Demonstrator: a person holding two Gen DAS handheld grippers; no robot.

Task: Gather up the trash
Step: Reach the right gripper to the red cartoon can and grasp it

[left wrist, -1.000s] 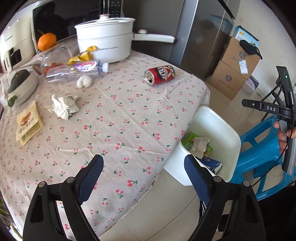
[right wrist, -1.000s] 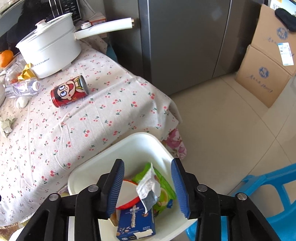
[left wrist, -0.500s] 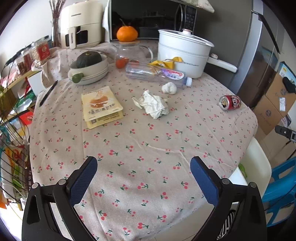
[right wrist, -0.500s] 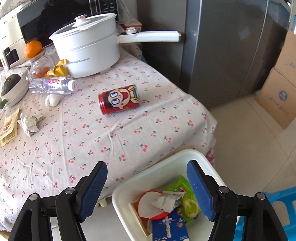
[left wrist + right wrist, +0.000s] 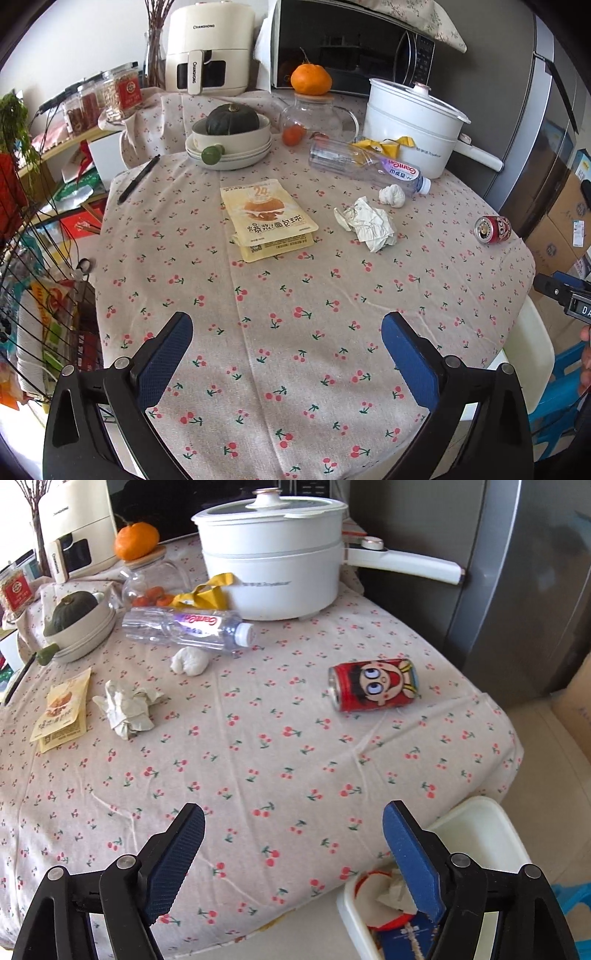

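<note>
Left gripper (image 5: 287, 326) is hanging wide open over the near edge of the cherry-print tablecloth (image 5: 303, 295), gripping nothing. Right gripper (image 5: 293, 821) is gaping too, empty, its right finger hovering above the white trash bin (image 5: 476, 823) beside the table. Out on the cloth, a red cartoon can (image 5: 373, 684) is lying on its side, with crumpled paper (image 5: 367, 223), a yellow snack packet (image 5: 269, 218) and a toppled plastic bottle (image 5: 365, 166) waiting farther back.
</note>
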